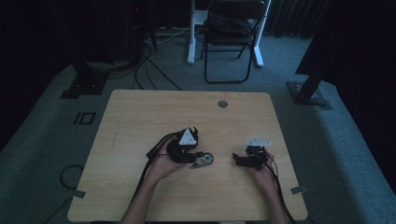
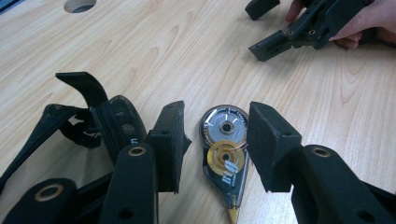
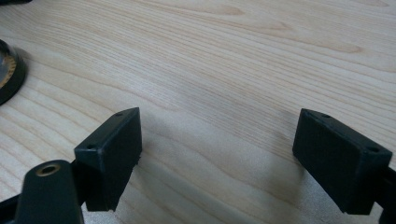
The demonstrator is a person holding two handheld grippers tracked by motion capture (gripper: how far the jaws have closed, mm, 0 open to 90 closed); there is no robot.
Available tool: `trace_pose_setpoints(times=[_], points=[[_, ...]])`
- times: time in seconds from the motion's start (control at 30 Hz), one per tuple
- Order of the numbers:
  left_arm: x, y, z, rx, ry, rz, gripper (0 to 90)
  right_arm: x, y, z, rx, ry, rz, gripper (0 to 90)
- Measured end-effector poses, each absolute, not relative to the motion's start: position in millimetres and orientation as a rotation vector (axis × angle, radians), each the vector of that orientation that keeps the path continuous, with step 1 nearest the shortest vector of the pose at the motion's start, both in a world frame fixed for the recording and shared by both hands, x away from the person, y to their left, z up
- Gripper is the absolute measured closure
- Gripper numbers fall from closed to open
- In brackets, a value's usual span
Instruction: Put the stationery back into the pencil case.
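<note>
The left gripper (image 2: 217, 140) sits low over the wooden table (image 1: 140, 121) with its jaws apart, and a correction tape dispenser (image 2: 225, 154) lies flat on the wood between them. The right-hand pad (image 2: 268, 144) stands right at the dispenser's edge, though contact cannot be told, while the other pad (image 2: 170, 144) stands a little clear of it, so nothing is clamped. The dispenser's two round reels, one silver and one gold, face up through its clear shell, and its pointed tip aims back toward the gripper's body. In the high view the left gripper (image 1: 198, 156) is held in the left hand (image 1: 163, 165), with the dispenser (image 1: 204, 160) at the jaws' end, on the side toward the other gripper. The right gripper (image 3: 217, 149) has its jaws spread wide over bare wood, with nothing between them; a dark curved edge of the dispenser (image 3: 8, 70) sits well off to the side of its jaws. From above, the right gripper (image 1: 239, 159) rests in the right hand (image 1: 264, 172), well apart from the left one, its jaws pointing toward the dispenser. Beyond both grippers, past the far table edge, stands a folding chair (image 1: 231, 28) on the carpet.
</note>
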State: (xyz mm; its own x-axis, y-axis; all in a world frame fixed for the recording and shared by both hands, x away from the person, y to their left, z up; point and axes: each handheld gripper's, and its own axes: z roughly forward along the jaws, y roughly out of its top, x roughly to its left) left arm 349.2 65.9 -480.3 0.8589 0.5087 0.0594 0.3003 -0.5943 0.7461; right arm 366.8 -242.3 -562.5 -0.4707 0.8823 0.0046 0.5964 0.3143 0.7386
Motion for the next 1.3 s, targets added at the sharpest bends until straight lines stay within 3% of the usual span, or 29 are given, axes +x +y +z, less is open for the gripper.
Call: trace_pose_setpoints(times=[1.3], points=[[350, 43, -492, 2.278, 0.591, 0.354, 49.6, 367, -242, -562, 1.314, 2.185, 0.968, 15.6]])
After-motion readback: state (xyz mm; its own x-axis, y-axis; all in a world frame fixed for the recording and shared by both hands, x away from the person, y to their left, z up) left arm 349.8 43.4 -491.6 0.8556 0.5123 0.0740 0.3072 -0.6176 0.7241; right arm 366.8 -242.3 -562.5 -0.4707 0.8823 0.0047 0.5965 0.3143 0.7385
